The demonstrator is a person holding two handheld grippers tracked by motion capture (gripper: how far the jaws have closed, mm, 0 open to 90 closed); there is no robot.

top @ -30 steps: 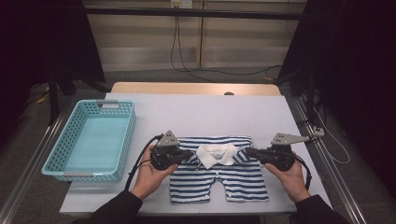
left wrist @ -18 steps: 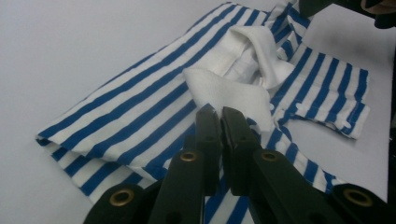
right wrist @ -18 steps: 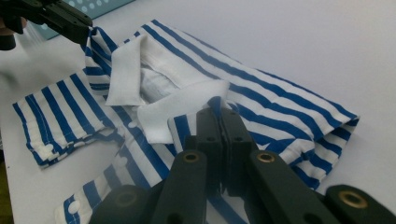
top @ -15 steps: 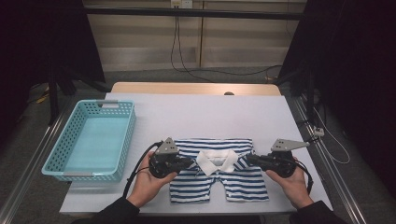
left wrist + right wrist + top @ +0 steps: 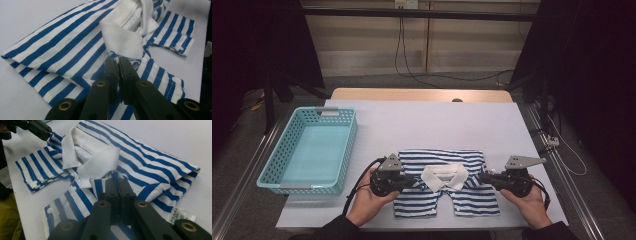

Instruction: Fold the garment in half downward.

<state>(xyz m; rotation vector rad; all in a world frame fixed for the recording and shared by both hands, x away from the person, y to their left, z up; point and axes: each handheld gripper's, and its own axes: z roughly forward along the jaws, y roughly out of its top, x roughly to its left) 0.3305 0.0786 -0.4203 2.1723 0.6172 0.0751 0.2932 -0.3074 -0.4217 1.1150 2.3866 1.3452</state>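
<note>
Blue-and-white striped cotton shirt with white collar (image 5: pixel 447 187) lies folded at the near edge of the white desk (image 5: pixel 427 120) — right of a turquoise perforated plastic basket (image 5: pixel 309 150). Left gripper (image 5: pixel 414 181) and right gripper (image 5: pixel 482 177): fingers pinched shut on the shirt's fabric, one each side.

striped garment (image 5: pixel 62 45) cropped at frame bottom, care label (image 5: pixel 183 216) print unreadable
</note>
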